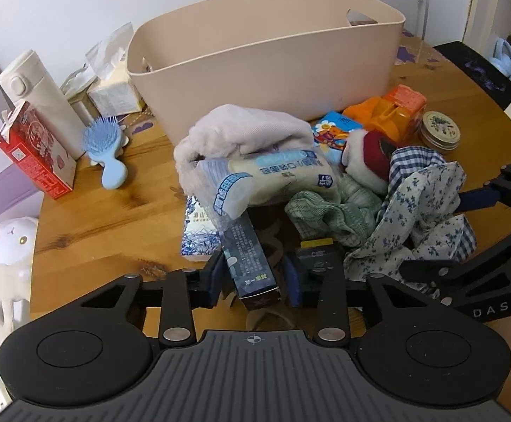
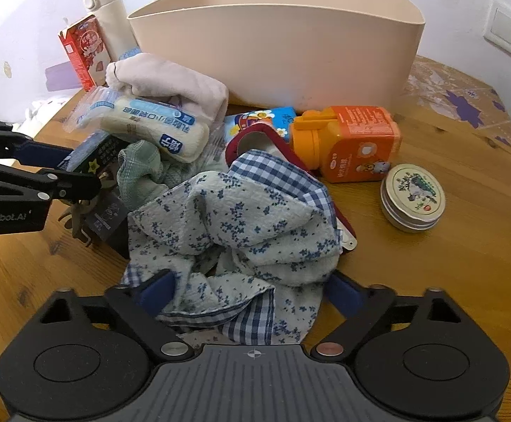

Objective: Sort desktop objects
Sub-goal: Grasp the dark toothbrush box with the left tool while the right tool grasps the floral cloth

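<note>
Between the left tool's (image 1: 255, 281) parted fingers lies a dark box (image 1: 252, 263); the right tool (image 2: 252, 292) spreads around a flowered cloth (image 2: 241, 218). Both sit on the worktop (image 2: 449, 263) before the beige bin (image 2: 290, 52).

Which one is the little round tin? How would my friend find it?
Start at the big beige tub at the back of the wooden table. In front of its right end lies an orange bottle, and beside that sits the tin. It is the only flat round metal thing, with a picture on its lid.
</note>
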The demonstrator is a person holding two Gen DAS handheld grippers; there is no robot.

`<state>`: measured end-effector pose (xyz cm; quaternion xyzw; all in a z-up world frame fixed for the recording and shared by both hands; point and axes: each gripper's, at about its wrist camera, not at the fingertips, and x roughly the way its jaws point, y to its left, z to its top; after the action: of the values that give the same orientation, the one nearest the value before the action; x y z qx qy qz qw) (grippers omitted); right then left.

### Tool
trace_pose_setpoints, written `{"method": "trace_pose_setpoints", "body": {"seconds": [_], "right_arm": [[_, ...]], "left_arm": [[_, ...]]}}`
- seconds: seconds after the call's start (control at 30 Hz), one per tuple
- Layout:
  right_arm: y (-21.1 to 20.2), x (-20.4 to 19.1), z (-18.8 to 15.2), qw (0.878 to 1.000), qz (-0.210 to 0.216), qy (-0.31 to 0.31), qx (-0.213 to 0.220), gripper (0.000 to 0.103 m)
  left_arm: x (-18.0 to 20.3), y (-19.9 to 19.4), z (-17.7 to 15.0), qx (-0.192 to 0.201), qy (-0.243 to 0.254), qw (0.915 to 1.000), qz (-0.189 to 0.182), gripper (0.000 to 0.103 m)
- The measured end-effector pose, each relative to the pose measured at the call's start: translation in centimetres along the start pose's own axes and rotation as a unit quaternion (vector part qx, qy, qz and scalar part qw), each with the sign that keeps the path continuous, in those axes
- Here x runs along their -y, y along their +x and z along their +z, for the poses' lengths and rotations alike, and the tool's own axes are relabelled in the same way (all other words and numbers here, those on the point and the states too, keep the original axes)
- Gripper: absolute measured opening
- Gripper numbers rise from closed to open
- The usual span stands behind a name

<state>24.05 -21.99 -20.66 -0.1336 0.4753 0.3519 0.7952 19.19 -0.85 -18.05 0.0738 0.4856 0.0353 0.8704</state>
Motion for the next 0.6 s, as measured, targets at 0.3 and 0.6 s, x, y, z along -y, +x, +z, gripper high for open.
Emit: {"method": "trace_pose_setpoints", "body": {"seconds": [0.3,0.6], "right_arm": [[-0.5,0.3,0.0,1.0,0.023,-0.009,0.006,0.048],[-1.5,0.2,-0.1,0.999,0.035,0.004,0.01,0.022]], "left_arm": [[-1.0,-0.2,0.0,-0.007,-0.032,0.9994,-0.013,0.028],[-1.5,-1.4,-0.4,-0.005,-0.052,0.9983,-0.025,0.025]]}}
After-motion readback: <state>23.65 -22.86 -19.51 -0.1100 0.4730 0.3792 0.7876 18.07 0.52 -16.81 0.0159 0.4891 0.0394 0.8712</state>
